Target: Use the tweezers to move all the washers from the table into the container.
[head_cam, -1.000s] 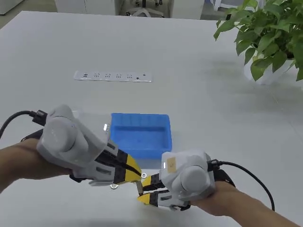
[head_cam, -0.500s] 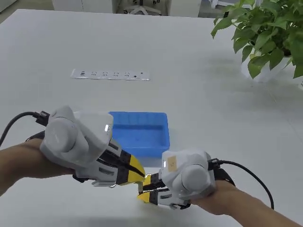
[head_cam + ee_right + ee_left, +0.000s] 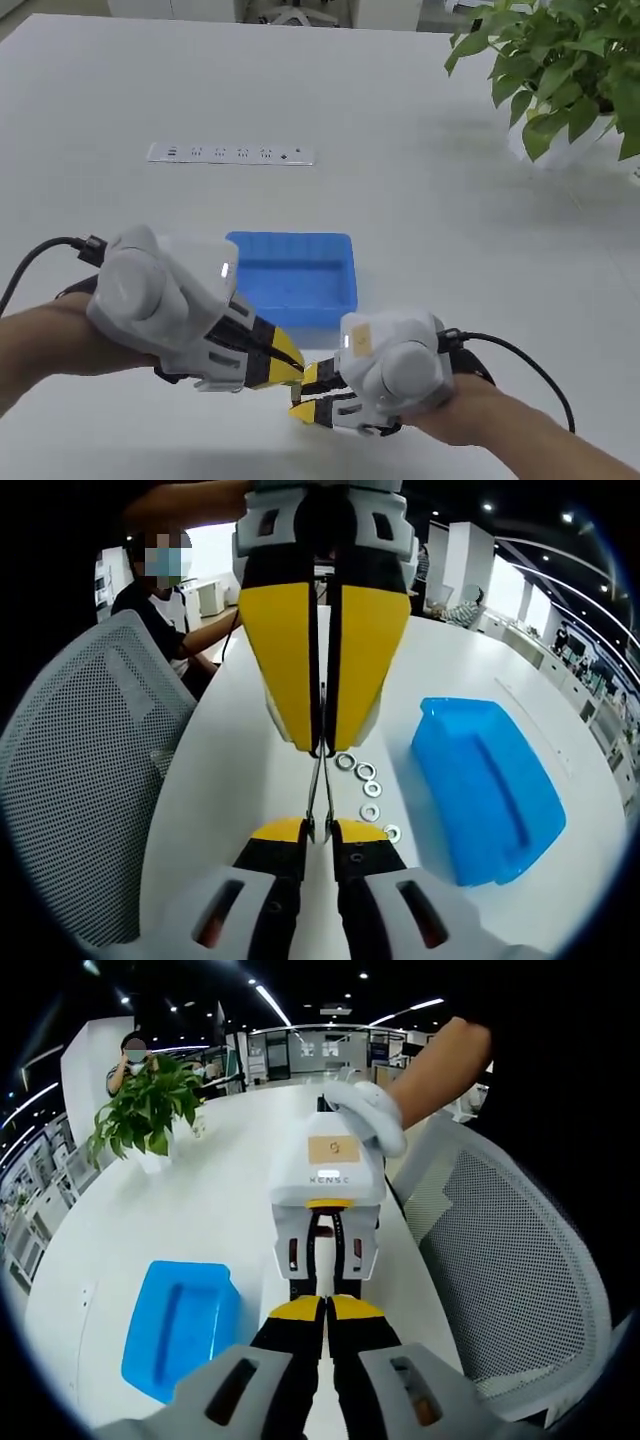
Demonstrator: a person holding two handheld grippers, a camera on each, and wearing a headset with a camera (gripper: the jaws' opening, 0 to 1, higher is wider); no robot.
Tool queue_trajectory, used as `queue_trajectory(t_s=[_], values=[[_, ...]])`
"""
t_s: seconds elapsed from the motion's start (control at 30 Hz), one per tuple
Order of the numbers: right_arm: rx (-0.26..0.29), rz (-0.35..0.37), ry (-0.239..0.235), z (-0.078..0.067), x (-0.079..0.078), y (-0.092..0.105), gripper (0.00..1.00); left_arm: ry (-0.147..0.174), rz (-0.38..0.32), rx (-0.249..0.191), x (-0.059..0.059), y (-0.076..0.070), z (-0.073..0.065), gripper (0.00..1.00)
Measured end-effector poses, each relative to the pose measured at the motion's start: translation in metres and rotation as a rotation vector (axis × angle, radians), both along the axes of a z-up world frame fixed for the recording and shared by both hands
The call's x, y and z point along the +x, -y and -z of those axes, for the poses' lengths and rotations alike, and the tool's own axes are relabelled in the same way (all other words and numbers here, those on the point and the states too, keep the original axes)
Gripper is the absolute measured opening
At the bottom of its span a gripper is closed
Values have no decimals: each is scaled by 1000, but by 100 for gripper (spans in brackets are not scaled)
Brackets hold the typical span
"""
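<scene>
Here my right gripper [image 3: 320, 832] and left gripper [image 3: 322, 746] meet nose to nose, both clamped on the tweezers [image 3: 317, 790] running lengthwise between them; the washers [image 3: 371, 789] lie just beside on the table [image 3: 240, 790], toward the container [image 3: 490, 780].

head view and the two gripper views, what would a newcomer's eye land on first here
The left gripper and right gripper meet tip to tip at the near edge of the table, both closed on thin tweezers held between them. Just beyond them sits a bright blue container. In the right gripper view, a row of washers lies between the tweezers and the container.
</scene>
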State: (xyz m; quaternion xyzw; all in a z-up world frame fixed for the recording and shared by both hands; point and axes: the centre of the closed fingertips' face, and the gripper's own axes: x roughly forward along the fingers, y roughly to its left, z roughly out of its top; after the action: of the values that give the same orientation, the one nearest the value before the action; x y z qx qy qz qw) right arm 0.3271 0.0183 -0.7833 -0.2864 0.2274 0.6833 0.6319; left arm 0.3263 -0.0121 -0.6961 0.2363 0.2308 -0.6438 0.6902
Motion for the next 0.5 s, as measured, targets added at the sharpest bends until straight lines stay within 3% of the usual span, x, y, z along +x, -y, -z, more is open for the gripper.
queue_trajectory(t_s=[0.33,0.5], values=[[24,38,4,-7,4,1,20,-9,-4,7,2,-3,0,5],[37,89,1,-13,10,7,25,-11,-13,-12,5,-3,-5,5]])
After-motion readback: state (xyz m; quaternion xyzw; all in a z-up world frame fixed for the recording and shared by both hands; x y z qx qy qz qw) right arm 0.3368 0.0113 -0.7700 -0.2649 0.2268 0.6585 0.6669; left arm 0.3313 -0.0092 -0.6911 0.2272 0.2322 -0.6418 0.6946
